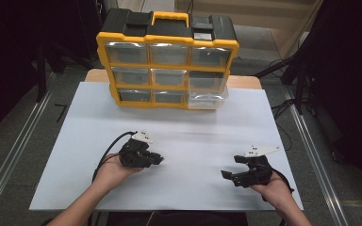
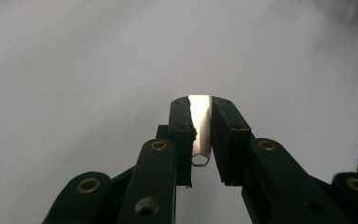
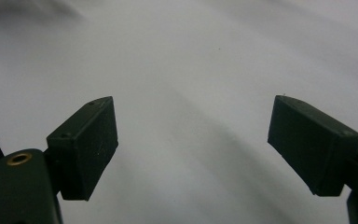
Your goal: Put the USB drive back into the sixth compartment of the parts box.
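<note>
Partly hidden between the jaws of the left gripper (image 2: pixel 200 140), a small shiny metal piece (image 2: pixel 200 126) is clamped; the left gripper view shows its bright flat side and a hexagonal end, so it may be a nut or a bolt, but which one is hard to tell. From the high view the piece is too small to make out at the left gripper (image 1: pixel 159 159), which sits over the white sheet (image 1: pixel 193 141) near its front edge, left of centre, with its jaws pointing toward the right edge.

One yellow and black organiser case (image 1: pixel 167 59) stands upright at the sheet's far edge. Nine clear drawers show in three rows of three; their contents cannot be made out. The bottom right drawer (image 1: pixel 207 100) is pulled partly out.

Two grippers are in play, one in each hand. Both forearms enter from the front edge and are cut off there. The left hand (image 1: pixel 113 172) cups its gripper from below. The right hand (image 1: pixel 273 188) holds the right gripper (image 1: pixel 230 168) near the front right corner, jaws pointing toward the left edge. In the right gripper view its jaws (image 3: pixel 191 149) stand wide apart with nothing between them.
</note>
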A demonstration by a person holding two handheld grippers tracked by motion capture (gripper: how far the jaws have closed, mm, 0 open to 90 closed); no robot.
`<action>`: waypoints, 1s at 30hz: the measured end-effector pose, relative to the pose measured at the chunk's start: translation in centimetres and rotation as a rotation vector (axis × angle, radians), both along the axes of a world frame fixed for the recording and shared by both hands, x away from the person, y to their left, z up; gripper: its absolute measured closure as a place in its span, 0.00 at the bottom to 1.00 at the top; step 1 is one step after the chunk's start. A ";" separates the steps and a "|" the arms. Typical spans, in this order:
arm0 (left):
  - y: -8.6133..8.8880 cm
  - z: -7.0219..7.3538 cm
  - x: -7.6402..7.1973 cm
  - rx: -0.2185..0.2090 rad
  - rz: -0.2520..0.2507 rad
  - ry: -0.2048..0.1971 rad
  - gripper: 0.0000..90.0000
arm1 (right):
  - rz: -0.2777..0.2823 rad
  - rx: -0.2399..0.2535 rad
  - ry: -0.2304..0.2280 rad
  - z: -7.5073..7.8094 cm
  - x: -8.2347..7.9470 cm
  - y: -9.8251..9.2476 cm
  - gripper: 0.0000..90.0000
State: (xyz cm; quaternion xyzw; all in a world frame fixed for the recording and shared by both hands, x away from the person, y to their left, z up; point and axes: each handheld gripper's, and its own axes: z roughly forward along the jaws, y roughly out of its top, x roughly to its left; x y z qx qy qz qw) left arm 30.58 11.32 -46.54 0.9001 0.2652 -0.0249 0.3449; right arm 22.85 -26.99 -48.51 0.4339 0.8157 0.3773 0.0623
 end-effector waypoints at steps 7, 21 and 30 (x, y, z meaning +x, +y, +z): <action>0.1 0.8 0.6 -0.009 -0.005 0.011 0.89 | -0.001 0.004 0.000 0.0 0.0 0.0 0.16; -0.3 2.5 2.0 -0.035 -0.057 0.039 0.89 | -0.007 0.007 0.002 0.0 0.1 -0.1 0.16; -1.2 3.8 2.8 -0.028 -0.098 0.047 0.89 | -0.006 0.008 0.004 -0.1 0.1 -0.1 0.16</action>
